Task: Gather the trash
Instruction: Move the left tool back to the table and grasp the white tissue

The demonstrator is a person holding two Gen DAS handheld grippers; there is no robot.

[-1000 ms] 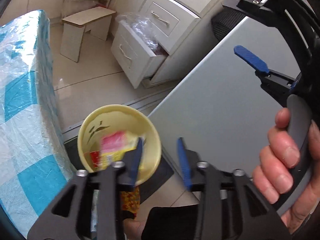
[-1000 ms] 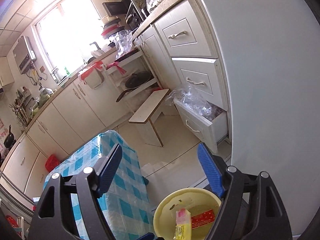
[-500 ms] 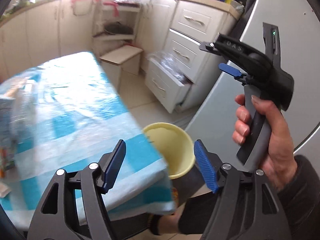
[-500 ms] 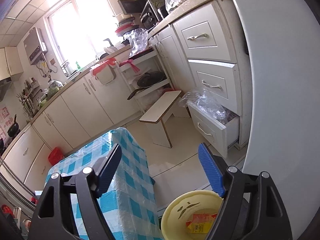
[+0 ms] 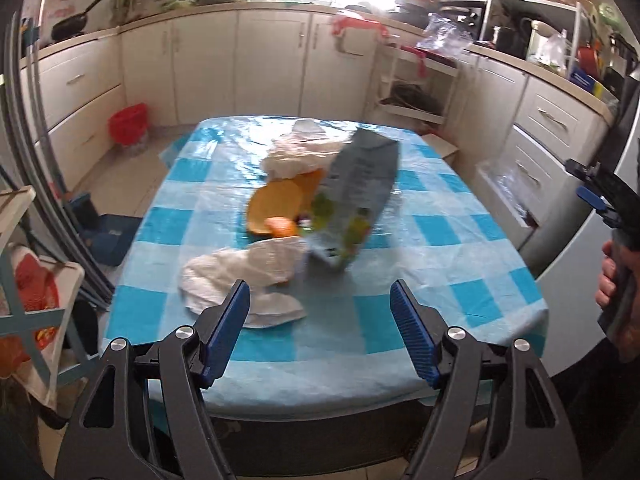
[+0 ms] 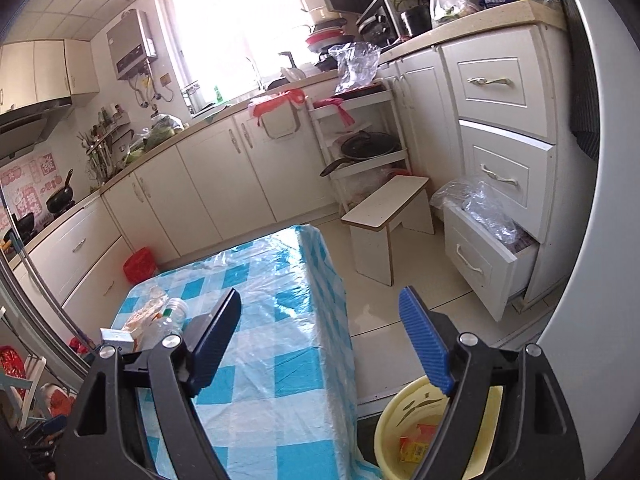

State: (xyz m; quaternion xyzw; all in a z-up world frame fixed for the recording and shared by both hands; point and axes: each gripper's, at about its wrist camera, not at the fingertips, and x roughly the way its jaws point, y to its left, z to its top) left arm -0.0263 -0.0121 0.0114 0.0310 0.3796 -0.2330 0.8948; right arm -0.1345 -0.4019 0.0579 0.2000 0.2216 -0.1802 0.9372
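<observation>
Item: crumpled white plastic bag [image 5: 240, 272], near the table's front edge, just beyond my left gripper [image 5: 320, 332], whose jaws stand wide apart, empty. Behind it, mid-table: orange peel pieces [image 5: 276, 208] and a grey-blue printed carton [image 5: 356, 200] tipped on its side. Blue-and-white checked tablecloth [image 5: 460, 248] underneath. Right gripper [image 6: 320, 340] likewise spread, empty, above the pale yellow plastic basin [image 6: 390, 424] on the floor by the table's corner. Advice: I pinch a raised fold, not the cloth.
</observation>
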